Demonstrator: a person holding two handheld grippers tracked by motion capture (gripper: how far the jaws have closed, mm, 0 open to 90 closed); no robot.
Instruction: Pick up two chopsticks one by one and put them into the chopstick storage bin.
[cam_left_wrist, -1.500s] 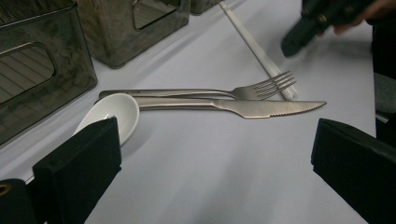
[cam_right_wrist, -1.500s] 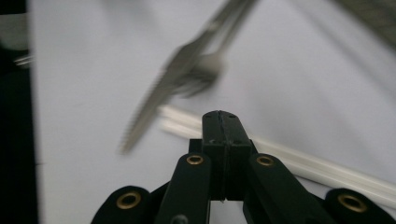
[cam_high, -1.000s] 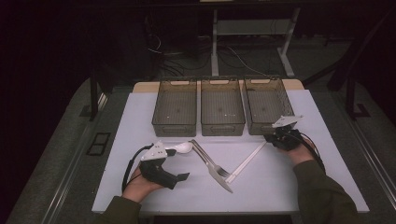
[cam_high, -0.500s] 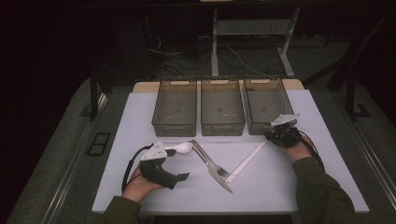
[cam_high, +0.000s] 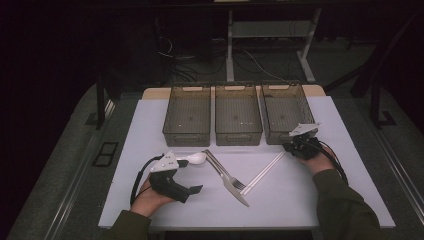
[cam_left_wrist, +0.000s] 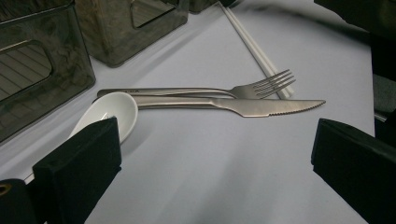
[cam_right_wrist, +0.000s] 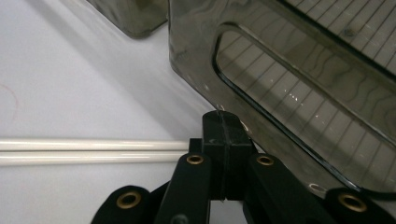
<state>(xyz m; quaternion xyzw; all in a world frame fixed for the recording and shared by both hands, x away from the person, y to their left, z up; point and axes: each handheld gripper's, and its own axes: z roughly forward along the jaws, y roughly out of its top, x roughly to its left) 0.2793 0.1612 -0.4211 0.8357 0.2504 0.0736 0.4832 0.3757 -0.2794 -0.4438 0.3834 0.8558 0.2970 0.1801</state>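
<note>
A white pair of chopsticks (cam_high: 262, 172) lies slantwise on the white board (cam_high: 150, 130), its far end at my right gripper (cam_high: 292, 148). That gripper (cam_right_wrist: 224, 126) is shut, pads together, beside the chopsticks' end (cam_right_wrist: 93, 150); I cannot tell whether it pinches them. A steel fork (cam_high: 222, 172) and knife (cam_high: 236, 190) lie side by side mid-board, with a white spoon (cam_high: 195, 158) at their handle end. My left gripper (cam_high: 192, 175) stands open, low over the board and pointing at them; in its own view the spoon (cam_left_wrist: 109, 112) sits by one jaw, with fork (cam_left_wrist: 196, 91) and knife (cam_left_wrist: 243, 106) ahead.
Three smoky see-through bins stand in a row at the back of the board: left (cam_high: 186, 136), middle (cam_high: 238, 135), right (cam_high: 280, 136). The right bin's handled wall (cam_right_wrist: 299, 93) is close in front of my right gripper. Dark floor and table legs lie beyond.
</note>
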